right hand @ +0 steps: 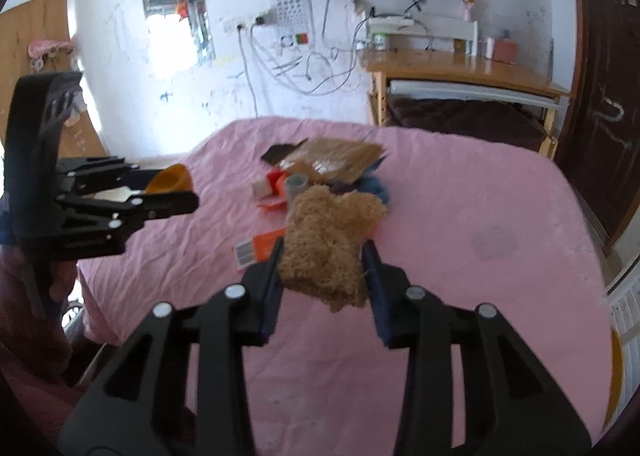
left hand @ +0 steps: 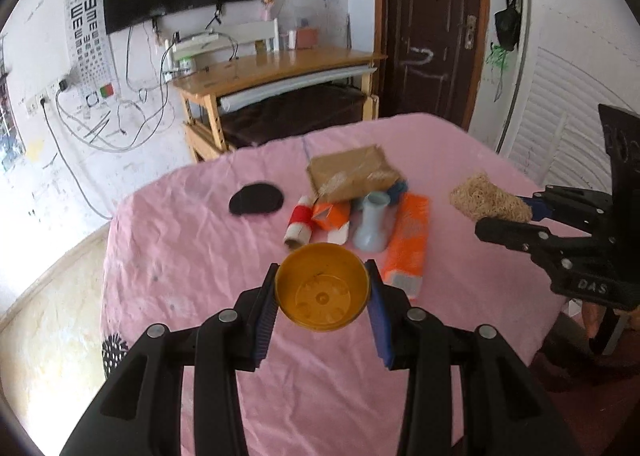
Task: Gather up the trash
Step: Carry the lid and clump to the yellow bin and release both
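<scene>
The left gripper (left hand: 322, 288) is clamped on an orange plastic cup (left hand: 322, 290), its 2 blue pads pressing the cup's sides. The cup is held clear above the pink tablecloth (left hand: 192, 248), and its open mouth faces back toward the left wrist camera, so its axis runs roughly along the fingers, base pointing away.

The right gripper (right hand: 322, 268) is clamped on a tan wad of fibrous packing shred (right hand: 326, 244), squeezed between both pads. The wad's long axis runs forward along the fingers and it bulges past the fingertips, raised off the cloth. In the left wrist view the same wad (left hand: 480, 200) hangs out over the table's right side.

The rest of the trash lies clustered near the table's middle: a brown paper parcel (left hand: 352, 172), a pale blue plastic bottle (left hand: 374, 226) on its side with its neck pointing toward the far edge, a long orange carton (left hand: 408, 240) lying lengthwise from near to far, a smaller orange box (left hand: 330, 216), a cardboard tube wrapped in red (left hand: 299, 226), and a black oval piece (left hand: 256, 198) apart to the left.

Bare cloth is open on the near half and left side of the table. The far edge faces a wooden desk (left hand: 280, 68); a brown door (left hand: 432, 28) stands beyond the right corner.
</scene>
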Action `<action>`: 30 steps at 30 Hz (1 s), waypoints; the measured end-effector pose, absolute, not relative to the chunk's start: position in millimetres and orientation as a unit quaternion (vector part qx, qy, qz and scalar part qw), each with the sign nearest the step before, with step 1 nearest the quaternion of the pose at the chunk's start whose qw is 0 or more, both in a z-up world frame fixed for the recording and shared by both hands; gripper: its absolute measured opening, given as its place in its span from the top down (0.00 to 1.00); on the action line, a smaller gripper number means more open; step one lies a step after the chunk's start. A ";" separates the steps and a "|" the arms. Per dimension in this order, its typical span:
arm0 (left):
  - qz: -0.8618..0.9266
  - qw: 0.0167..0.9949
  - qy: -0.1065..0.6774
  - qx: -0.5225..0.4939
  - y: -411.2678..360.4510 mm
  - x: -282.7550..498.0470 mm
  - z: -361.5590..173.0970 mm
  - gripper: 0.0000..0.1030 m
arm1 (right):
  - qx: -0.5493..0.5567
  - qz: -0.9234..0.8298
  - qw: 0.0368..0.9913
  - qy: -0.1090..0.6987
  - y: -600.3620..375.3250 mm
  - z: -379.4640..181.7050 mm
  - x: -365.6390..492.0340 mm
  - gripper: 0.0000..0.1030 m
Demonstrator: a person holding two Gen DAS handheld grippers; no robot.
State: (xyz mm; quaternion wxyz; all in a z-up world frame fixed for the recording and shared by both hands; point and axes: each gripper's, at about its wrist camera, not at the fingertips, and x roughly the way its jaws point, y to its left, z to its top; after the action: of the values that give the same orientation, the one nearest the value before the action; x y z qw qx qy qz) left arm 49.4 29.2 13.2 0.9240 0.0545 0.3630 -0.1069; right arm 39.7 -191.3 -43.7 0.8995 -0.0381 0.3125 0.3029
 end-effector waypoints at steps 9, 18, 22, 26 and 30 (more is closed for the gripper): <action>-0.138 0.924 0.351 0.068 -7.7 61.1 32.9 0.64 | -0.014 0.254 0.922 0.292 -243.1 -33.3 49.8 0.65; -0.192 0.915 0.344 0.085 -78.4 79.4 45.5 0.64 | 0.015 0.163 0.944 0.288 -329.6 -38.6 59.4 0.65; -0.204 0.910 0.351 0.089 -109.6 91.8 45.0 0.64 | 0.040 0.118 0.949 0.288 -375.9 -47.0 62.8 0.65; -0.215 0.902 0.361 0.098 -141.0 104.0 43.9 0.64 | 0.066 0.081 0.951 0.291 -414.4 -58.4 66.8 0.65; -0.238 0.892 0.369 0.107 -183.5 114.4 43.9 0.64 | 0.084 0.042 0.951 0.295 -447.7 -72.9 68.5 0.65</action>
State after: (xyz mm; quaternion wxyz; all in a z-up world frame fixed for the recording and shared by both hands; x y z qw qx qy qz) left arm 114.4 -183.5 43.9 0.8921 0.1074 0.3690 -0.2376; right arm 68.5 -447.7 -72.9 0.9508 0.0842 0.2951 0.0422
